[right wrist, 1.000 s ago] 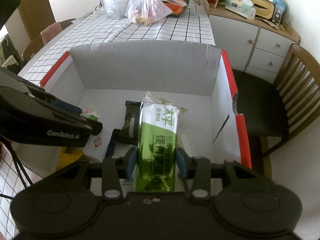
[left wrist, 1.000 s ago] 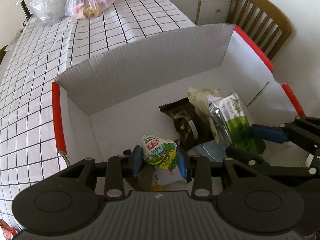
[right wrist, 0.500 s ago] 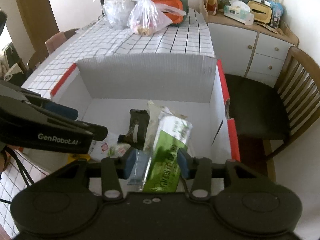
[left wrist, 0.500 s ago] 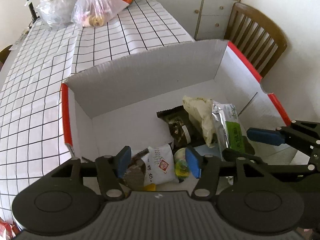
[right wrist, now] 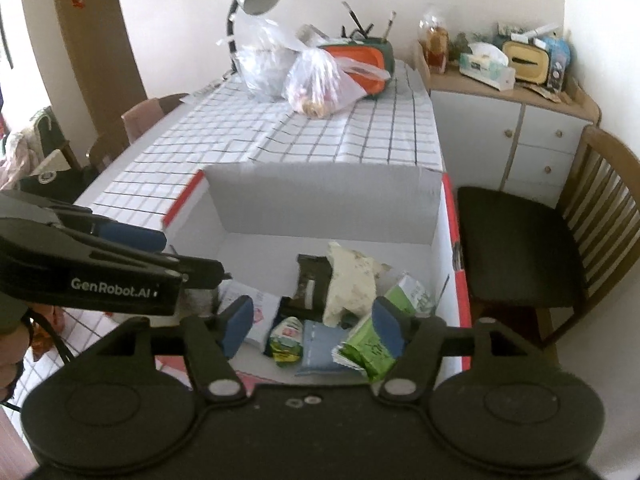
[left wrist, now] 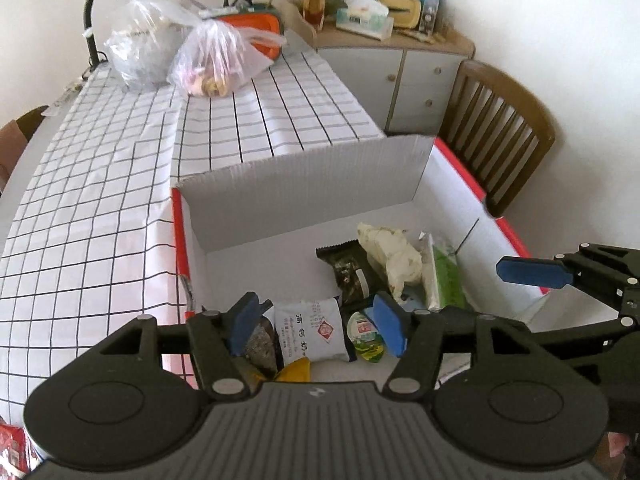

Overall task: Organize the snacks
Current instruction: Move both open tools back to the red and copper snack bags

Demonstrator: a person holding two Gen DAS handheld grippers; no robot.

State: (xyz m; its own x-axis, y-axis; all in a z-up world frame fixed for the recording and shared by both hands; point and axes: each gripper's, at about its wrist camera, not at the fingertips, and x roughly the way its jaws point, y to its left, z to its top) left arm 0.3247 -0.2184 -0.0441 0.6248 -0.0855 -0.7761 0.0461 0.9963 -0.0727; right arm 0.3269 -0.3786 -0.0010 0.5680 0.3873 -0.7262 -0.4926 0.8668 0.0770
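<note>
The cardboard box [left wrist: 304, 184] sits on the checked table [left wrist: 100, 216], judged to be the collecting bin, so the snacks lie loose on its floor. Both grippers' jaws have just been opening and hold nothing: the green packet [right wrist: 372, 344] lies below the right gripper [right wrist: 312, 326], the small green cup [left wrist: 366, 336] below the left gripper [left wrist: 316, 326].

Snacks [left wrist: 316, 330] in box [left wrist: 304, 184] (on table [left wrist: 100, 200])

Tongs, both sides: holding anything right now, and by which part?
Nothing is held. Left tongs and right tongs have just been opening and stand open above the box; the green packet and small cup lie loose inside.
</note>
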